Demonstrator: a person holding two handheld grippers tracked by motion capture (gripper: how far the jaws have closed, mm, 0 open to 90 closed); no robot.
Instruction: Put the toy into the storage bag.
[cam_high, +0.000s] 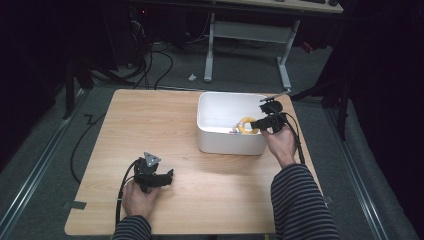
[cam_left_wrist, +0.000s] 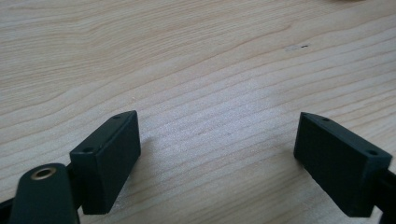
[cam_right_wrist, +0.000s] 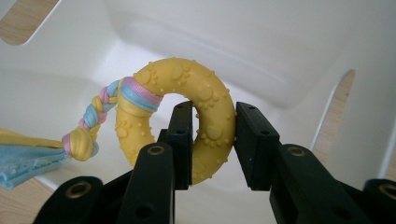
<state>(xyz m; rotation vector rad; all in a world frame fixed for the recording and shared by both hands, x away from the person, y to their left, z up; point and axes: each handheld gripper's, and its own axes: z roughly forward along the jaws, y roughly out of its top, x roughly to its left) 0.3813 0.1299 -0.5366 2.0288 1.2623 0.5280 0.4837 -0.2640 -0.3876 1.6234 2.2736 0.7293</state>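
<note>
Right tool (cam_right_wrist: 212, 140) grips one yellow ring (cam_right_wrist: 187, 88); one bin (cam_high: 220, 145).

Light wooden table (cam_high: 200, 130) with 1 white bin (cam_high: 227, 140) on it

We've got the high view looking forward and down from above the person's side, taking in the whole counter (cam_high: 150, 130) and the white bin (cam_high: 231, 131) from a fair way off. The left gripper view sits right down close on bare counter wood. The right gripper view peers along its jaws into that same bin, really near, so bin and counter are what the views share.
</note>
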